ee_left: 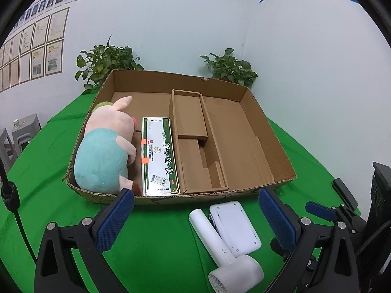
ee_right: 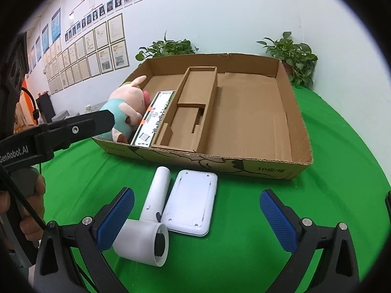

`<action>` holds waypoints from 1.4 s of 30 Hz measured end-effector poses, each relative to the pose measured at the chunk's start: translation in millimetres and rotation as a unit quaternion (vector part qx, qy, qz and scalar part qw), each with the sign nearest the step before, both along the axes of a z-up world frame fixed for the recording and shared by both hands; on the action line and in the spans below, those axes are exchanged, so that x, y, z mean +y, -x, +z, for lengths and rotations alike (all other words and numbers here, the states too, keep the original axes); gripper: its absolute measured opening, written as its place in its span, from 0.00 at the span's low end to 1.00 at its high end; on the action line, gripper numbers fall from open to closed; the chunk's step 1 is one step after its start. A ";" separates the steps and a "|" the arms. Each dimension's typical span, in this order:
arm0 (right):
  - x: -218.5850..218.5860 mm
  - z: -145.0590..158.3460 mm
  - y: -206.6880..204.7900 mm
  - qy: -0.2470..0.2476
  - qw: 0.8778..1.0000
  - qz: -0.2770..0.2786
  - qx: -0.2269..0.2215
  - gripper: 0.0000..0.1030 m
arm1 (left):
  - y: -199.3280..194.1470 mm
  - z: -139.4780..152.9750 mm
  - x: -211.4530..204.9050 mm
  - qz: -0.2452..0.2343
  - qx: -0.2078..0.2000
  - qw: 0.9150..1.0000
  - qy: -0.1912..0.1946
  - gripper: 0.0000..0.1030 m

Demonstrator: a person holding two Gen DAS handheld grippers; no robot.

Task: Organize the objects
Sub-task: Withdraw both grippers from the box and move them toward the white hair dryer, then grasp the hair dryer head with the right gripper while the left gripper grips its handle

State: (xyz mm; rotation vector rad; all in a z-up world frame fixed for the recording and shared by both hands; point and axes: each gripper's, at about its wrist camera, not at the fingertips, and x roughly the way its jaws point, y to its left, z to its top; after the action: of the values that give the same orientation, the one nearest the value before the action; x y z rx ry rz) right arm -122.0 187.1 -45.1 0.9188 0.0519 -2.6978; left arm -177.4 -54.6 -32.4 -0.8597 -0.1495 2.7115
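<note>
White hair dryer (ee_right: 149,222) on green cloth (ee_right: 244,256) — handle toward cardboard box (ee_right: 244,168), nozzle apparently toward camera, left gripper (ee_left: 195,219), right gripper (ee_right: 196,218) both spread wide, empty

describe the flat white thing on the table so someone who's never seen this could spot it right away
Start at the big open brown cardboard box on the green tablecloth. On the cloth just in front of its near wall lie two white things side by side. The flat white rounded-rectangle plastic slab with small screws at its corners is the one; its neighbour, the white hair dryer, is tubular with a round barrel.
</note>
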 end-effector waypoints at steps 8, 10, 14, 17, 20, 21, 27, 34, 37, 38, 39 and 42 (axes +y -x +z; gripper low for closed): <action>8.2 0.2 1.6 0.005 1.000 -0.026 0.005 0.99 | -5.6 -1.3 8.4 -0.005 0.019 1.000 0.017 0.93; 8.6 -0.9 1.1 0.002 1.000 -0.027 0.004 0.99 | -5.1 -2.6 9.5 -0.007 0.019 1.000 0.021 0.84; 9.5 -4.6 1.4 0.004 1.000 -0.024 -0.003 0.99 | -0.9 -6.9 10.9 -0.019 0.007 0.999 0.025 0.49; 10.5 -6.0 -0.8 0.011 1.000 -0.023 -0.002 0.99 | 2.3 -11.1 10.2 -0.028 -0.007 0.999 0.015 0.46; 11.4 -4.9 -6.8 0.023 1.000 -0.007 0.009 0.80 | 5.0 -14.8 6.1 -0.029 -0.016 0.999 -0.003 0.77; 11.5 -4.8 -8.2 0.023 1.000 -0.007 0.011 0.76 | 6.6 -16.5 4.7 -0.028 -0.020 0.999 -0.009 0.84; 9.2 -11.9 -13.1 0.047 0.998 0.029 -0.013 0.90 | 24.2 -37.9 0.6 -0.062 -0.096 0.992 -0.057 0.91; -16.2 -37.9 -29.5 0.053 0.993 0.088 -0.060 1.00 | 43.3 -83.8 4.6 -0.113 -0.215 0.962 -0.124 0.91; -27.4 -45.7 -35.3 0.041 0.992 0.094 -0.068 1.00 | 43.8 -94.7 12.6 -0.131 -0.236 0.954 -0.130 0.91; -30.4 -47.3 -36.3 0.036 0.992 0.096 -0.070 0.99 | 44.2 -97.3 15.7 -0.136 -0.240 0.952 -0.129 0.90; -33.6 -48.9 -36.8 0.030 0.992 0.097 -0.072 0.99 | 44.5 -98.8 17.8 -0.139 -0.242 0.952 -0.129 0.90; -39.5 -51.2 -37.1 0.020 0.993 0.093 -0.074 0.93 | 45.5 -102.1 19.8 -0.139 -0.246 0.950 -0.132 0.89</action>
State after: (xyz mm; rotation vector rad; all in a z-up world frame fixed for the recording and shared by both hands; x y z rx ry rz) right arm -84.9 147.7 -96.3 1.0431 0.0501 -2.4449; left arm -222.9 -34.8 -134.4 -1.3380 -0.4467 2.1120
